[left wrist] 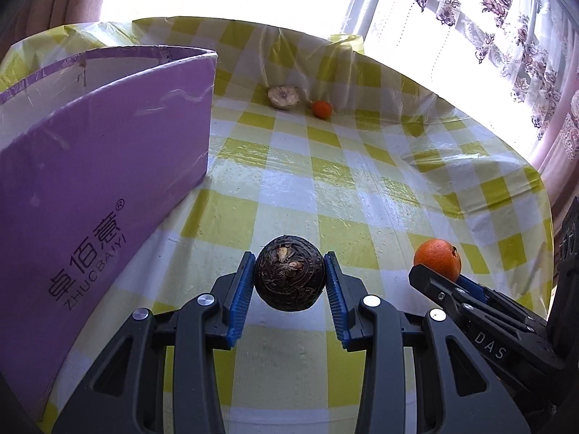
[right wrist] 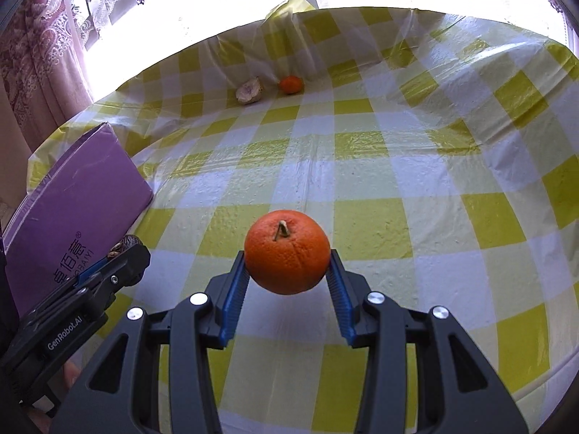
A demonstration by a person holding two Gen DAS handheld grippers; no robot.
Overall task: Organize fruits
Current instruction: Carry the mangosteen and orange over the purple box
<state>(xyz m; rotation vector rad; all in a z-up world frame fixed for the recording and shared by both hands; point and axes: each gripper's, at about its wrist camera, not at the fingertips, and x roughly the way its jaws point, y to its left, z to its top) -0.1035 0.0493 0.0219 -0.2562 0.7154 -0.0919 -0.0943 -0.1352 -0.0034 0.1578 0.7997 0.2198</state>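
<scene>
My left gripper is shut on a dark brown round fruit and holds it above the checked tablecloth, just right of the purple box. My right gripper is shut on an orange with a short stem, also held above the cloth. In the left wrist view the right gripper and its orange show at the right. In the right wrist view the left gripper shows at the left with the dark fruit partly hidden.
A small orange and a pale tan fruit lie at the far side of the table; they also show in the right wrist view, orange and pale fruit. The open purple box stands left. Curtained windows lie behind.
</scene>
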